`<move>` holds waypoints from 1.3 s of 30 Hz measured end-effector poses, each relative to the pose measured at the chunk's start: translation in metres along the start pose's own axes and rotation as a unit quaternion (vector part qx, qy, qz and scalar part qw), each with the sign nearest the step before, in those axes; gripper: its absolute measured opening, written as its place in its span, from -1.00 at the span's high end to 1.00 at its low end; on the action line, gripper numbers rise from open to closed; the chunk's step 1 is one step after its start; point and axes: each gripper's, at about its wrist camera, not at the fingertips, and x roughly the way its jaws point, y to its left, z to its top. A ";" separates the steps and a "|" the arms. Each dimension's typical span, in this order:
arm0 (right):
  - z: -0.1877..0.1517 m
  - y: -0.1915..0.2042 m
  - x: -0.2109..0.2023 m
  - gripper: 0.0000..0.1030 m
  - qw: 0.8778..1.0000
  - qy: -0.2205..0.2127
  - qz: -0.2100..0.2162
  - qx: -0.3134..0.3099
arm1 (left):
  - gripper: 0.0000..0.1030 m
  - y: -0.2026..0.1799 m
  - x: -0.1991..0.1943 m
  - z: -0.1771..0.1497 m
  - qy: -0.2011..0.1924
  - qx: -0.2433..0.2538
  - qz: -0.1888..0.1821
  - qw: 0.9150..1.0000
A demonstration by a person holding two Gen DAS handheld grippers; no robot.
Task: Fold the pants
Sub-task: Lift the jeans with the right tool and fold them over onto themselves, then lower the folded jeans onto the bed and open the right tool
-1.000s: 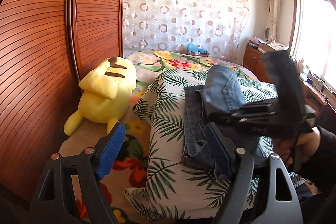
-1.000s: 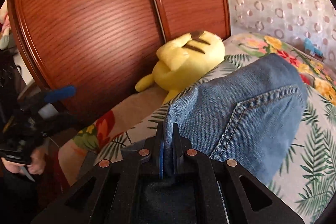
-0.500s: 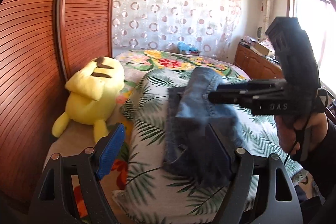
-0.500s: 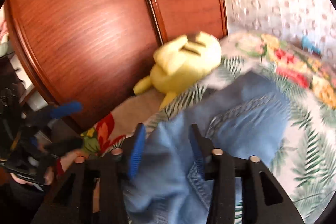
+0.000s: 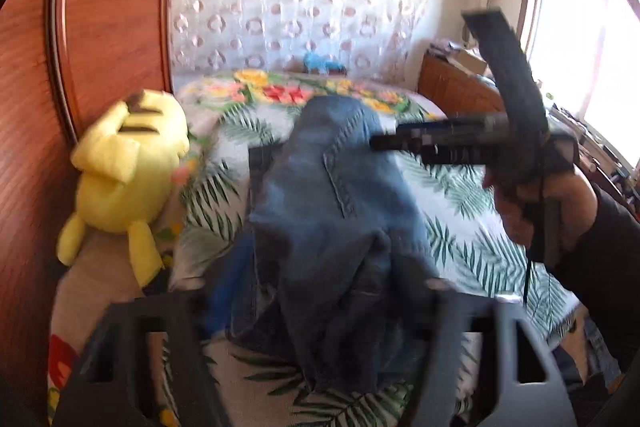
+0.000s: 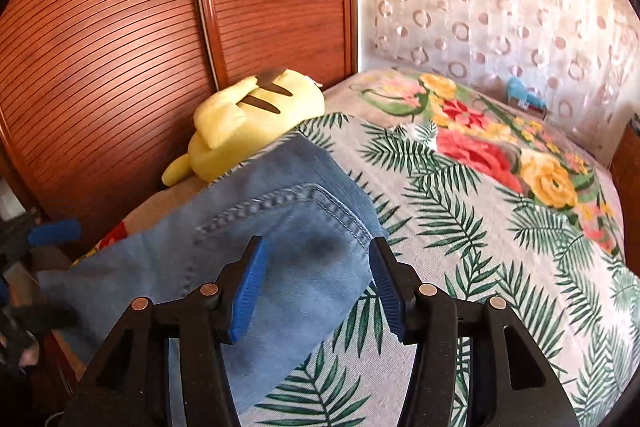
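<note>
Blue denim pants (image 5: 328,211) lie folded in a long bundle on the palm-leaf bedspread (image 5: 460,227). My left gripper (image 5: 312,291) is open, its blurred fingers on either side of the pants' near end. My right gripper (image 6: 316,279) is open and empty just above the pants (image 6: 256,247), over the stitched back pocket. It also shows in the left wrist view (image 5: 472,143), held by a hand at the right above the pants' far end.
A yellow plush toy (image 5: 124,171) lies against the slatted wooden wardrobe doors (image 6: 120,47) at the bed's left side. A floral blanket (image 6: 500,143) covers the far bed. A patterned curtain (image 5: 296,3) and a wooden dresser (image 5: 456,87) stand behind.
My right gripper opened, let go of the pants and lifted off them. My left gripper moved forward until its open fingers straddle the pants' near end.
</note>
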 end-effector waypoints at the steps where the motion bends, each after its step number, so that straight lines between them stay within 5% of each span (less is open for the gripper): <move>1: 0.000 -0.001 0.004 -0.16 1.000 0.000 0.005 0.005 | 0.12 0.003 0.001 -0.005 0.007 -0.006 -0.004 1.000; 3: 0.006 -0.006 0.005 -0.25 1.000 -0.001 0.011 0.015 | 0.28 0.010 0.001 -0.018 0.015 -0.013 0.007 1.000; 11: -0.007 -0.025 0.035 -0.62 0.998 0.035 0.021 0.038 | 0.30 0.026 0.001 -0.052 0.028 -0.057 -0.001 0.998; 19: -0.011 -0.045 0.063 -0.63 0.990 0.058 0.088 0.096 | 0.32 0.025 -0.003 -0.055 0.013 -0.059 -0.011 0.998; 28: -0.004 -0.058 0.051 0.44 0.985 0.034 0.136 0.100 | 0.66 0.026 -0.018 -0.041 -0.010 -0.057 -0.030 0.998; 39: 0.062 -0.053 0.025 0.52 0.992 -0.043 0.103 0.061 | 0.68 0.044 -0.006 0.033 -0.050 -0.036 -0.011 0.998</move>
